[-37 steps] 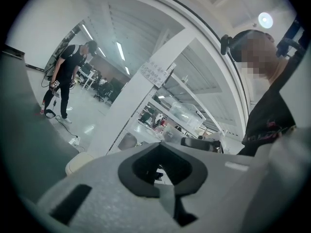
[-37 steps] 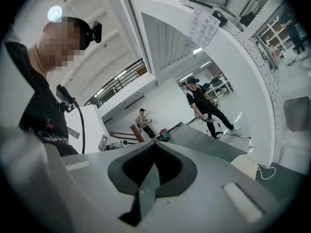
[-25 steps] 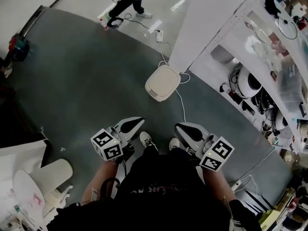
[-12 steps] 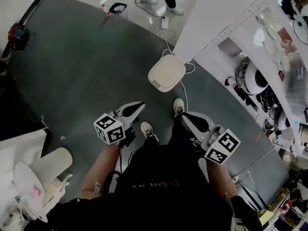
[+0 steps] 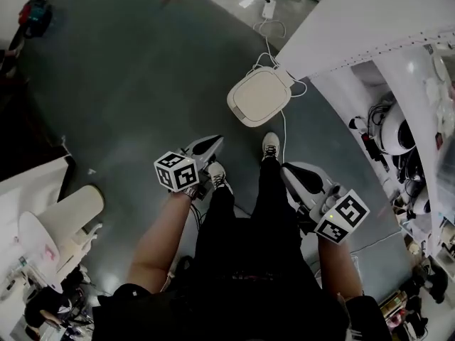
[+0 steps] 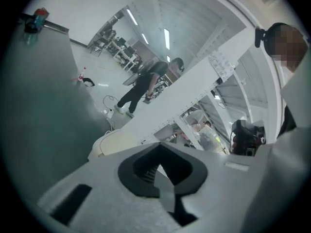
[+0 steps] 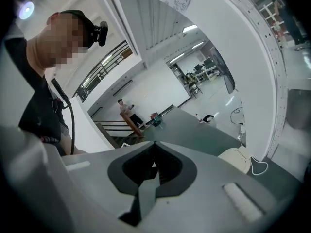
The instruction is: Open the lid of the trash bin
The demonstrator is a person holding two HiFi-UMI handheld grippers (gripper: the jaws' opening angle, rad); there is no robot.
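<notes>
The trash bin is a cream, rounded-square bin standing on the grey floor beside a white pillar, its lid down. My left gripper is shut and empty, short of the bin and to its lower left. My right gripper is also shut with nothing in it, below the bin and farther from it. In the left gripper view the bin shows just beyond the closed jaws of the left gripper. In the right gripper view the bin lies to the right of the right gripper.
A white cable runs from a power strip past the bin. The white pillar and cluttered shelves stand at right. A white stool sits at lower left. My shoe is near the bin. A person stands farther off.
The person holding the grippers has stepped toward the bin, which now lies closer. Both grippers came forward and lower with them and stayed shut.
</notes>
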